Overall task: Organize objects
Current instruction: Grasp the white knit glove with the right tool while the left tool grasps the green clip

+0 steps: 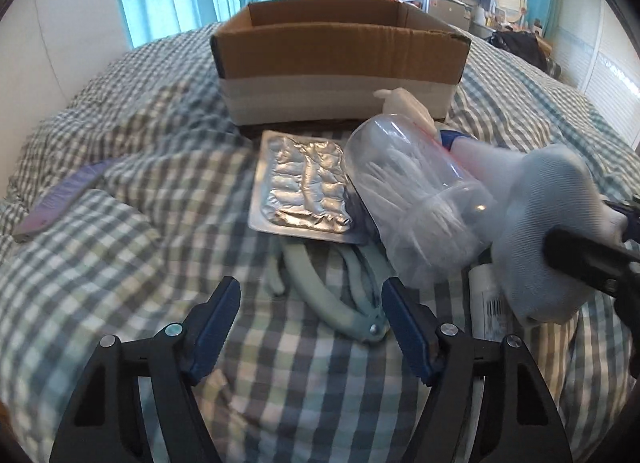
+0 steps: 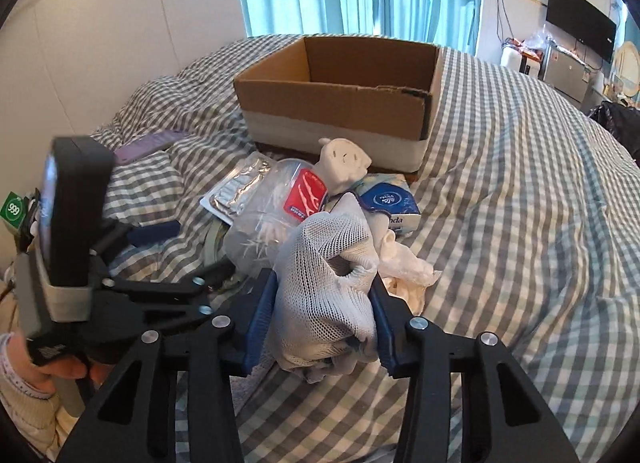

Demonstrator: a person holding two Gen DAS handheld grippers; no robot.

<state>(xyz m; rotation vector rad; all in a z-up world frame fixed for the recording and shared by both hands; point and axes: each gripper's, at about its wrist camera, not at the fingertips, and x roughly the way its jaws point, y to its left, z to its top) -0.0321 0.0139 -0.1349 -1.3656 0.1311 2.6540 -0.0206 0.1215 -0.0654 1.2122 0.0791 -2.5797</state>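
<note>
An open cardboard box [image 1: 340, 51] stands on the checked bed; it also shows in the right wrist view [image 2: 332, 99]. My right gripper [image 2: 324, 283] is shut on a white mesh sock [image 2: 332, 287], seen at the right of the left wrist view [image 1: 548, 223]. My left gripper [image 1: 312, 307] is open and empty above pale green pliers-like handles [image 1: 336, 303]. In front of the box lie a silver foil pack [image 1: 304, 191], a clear jar of cotton swabs [image 1: 416, 207], a white plush toy [image 2: 344, 167] and a blue tissue pack [image 2: 392, 203].
A purple phone [image 1: 56, 203] lies on the bedding at the left. A crumpled white tissue [image 2: 408, 275] sits by the tissue pack. A white barcode bottle [image 1: 488, 303] lies near the sock. A wall is on the left; a TV and shelves stand far right.
</note>
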